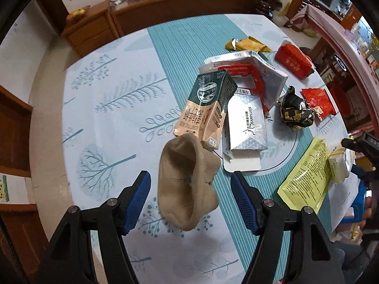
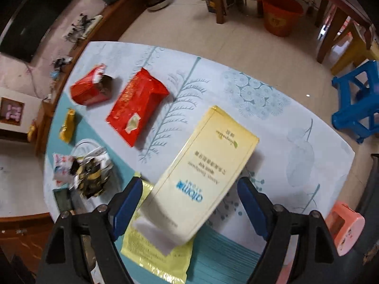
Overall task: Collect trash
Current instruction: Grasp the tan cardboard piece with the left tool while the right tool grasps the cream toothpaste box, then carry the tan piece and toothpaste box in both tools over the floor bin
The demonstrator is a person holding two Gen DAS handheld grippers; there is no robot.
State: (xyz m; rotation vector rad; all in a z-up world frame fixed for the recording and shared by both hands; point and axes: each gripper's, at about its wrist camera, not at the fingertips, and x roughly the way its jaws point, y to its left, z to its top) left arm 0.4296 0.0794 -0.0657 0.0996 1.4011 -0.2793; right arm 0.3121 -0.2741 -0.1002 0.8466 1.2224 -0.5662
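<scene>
Trash littered the table. Both grippers gaped: left around a sock, right around a pouch. Next, probably, each needed closing.

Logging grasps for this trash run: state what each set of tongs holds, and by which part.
Nothing is held. The left tongs stand open around the beige sock; the right tongs stand open around the cream packet, pads clear of both.

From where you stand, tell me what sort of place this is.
Probably a home living or dining room: a table under a leaf-print tablecloth littered with empty packaging, a wooden sideboard cluttered with cables, and a blue plastic stool on a tiled floor.
</scene>
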